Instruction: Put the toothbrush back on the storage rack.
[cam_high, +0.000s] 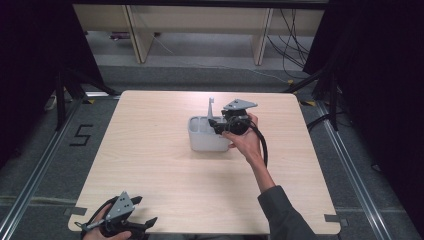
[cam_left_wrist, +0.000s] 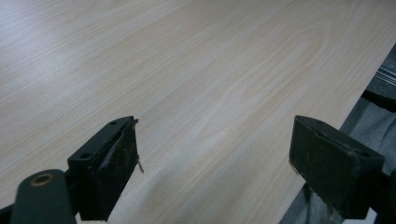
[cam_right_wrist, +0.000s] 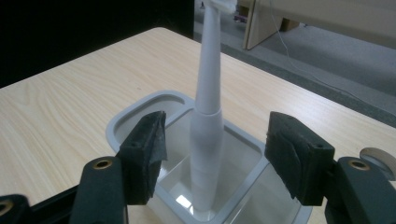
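Toothbrush (cam_right_wrist: 207, 140) stands upright in the holder (cam_right_wrist: 135, 109) between my right gripper's (cam_right_wrist: 215, 156) spread jaws, untouched; my left gripper (cam_left_wrist: 215, 172) rests spread over the table (cam_left_wrist: 187, 70).

Right gripper (cam_right_wrist: 215, 158) over grey holder (cam_right_wrist: 140, 108), jaws spread wide, one each side of white toothbrush (cam_right_wrist: 207, 116), pads clear of it. Toothbrush stands upright in holder compartment, base on compartment floor, neck tapering upward, head cut off at top edge. Divider wall splits holder into compartments. Holder sits on light wood table (cam_right_wrist: 65, 102). Grey floor and pale furniture legs beyond table's far edge.
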